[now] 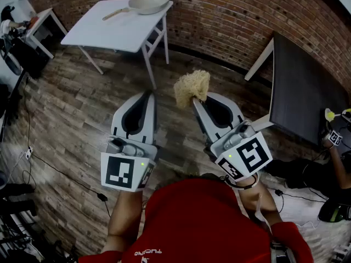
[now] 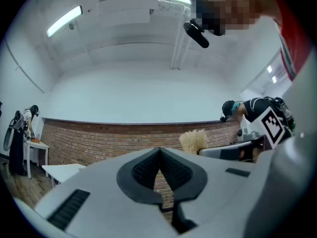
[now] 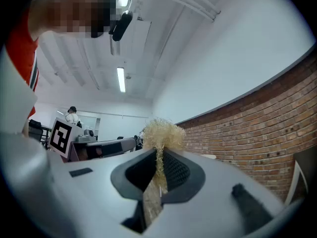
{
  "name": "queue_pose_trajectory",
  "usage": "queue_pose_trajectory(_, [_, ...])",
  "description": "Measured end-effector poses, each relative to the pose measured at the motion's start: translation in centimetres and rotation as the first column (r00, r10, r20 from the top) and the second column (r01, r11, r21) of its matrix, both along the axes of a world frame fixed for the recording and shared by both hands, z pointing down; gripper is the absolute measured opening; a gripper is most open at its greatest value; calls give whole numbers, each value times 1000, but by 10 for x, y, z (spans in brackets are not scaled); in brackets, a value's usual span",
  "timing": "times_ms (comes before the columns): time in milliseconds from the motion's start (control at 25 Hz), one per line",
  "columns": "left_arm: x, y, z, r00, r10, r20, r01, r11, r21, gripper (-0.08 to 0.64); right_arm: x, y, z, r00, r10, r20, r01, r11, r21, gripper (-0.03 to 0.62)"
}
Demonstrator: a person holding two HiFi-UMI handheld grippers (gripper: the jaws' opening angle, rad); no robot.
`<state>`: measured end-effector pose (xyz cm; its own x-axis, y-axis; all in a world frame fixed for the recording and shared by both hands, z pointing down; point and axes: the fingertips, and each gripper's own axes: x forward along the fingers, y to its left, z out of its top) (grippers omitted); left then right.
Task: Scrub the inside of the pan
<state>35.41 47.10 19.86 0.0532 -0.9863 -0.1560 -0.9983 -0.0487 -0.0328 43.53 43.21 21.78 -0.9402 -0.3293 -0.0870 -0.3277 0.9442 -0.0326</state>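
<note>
A pale pan [image 1: 149, 1] with a wooden handle lies on the white table [image 1: 109, 29] far ahead, by the brick wall. My right gripper [image 1: 196, 101] is shut on a tan fibrous scrubber [image 1: 192, 87], whose tuft sticks out past the jaw tips; in the right gripper view the scrubber [image 3: 161, 134] is pinched between the dark pads. My left gripper [image 1: 146, 96] is shut with nothing in it, its pads [image 2: 148, 168] pressed together. Both grippers are held up over the wooden floor, well short of the table. In the left gripper view the scrubber [image 2: 194, 141] shows to the right.
A dark table [image 1: 304, 92] stands at the right. Another person [image 1: 340, 141] is at the far right edge. Cables run across the wooden floor [image 1: 66, 141] at the left, near equipment and a small white table [image 1: 41, 23]. A brick wall [image 1: 230, 15] runs behind.
</note>
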Motion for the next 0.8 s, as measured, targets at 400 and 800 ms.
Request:
queue_pose_trajectory(400, [-24, -1, -1, 1000, 3, -9, -3, 1000, 4, 12, -19, 0, -7, 999, 2, 42, -2, 1000, -18, 49])
queue_pose_trajectory(800, [-70, -5, 3, 1000, -3, -15, 3, 1000, 18, 12, -59, -9, 0, 1000, 11, 21, -11, 1000, -29, 49])
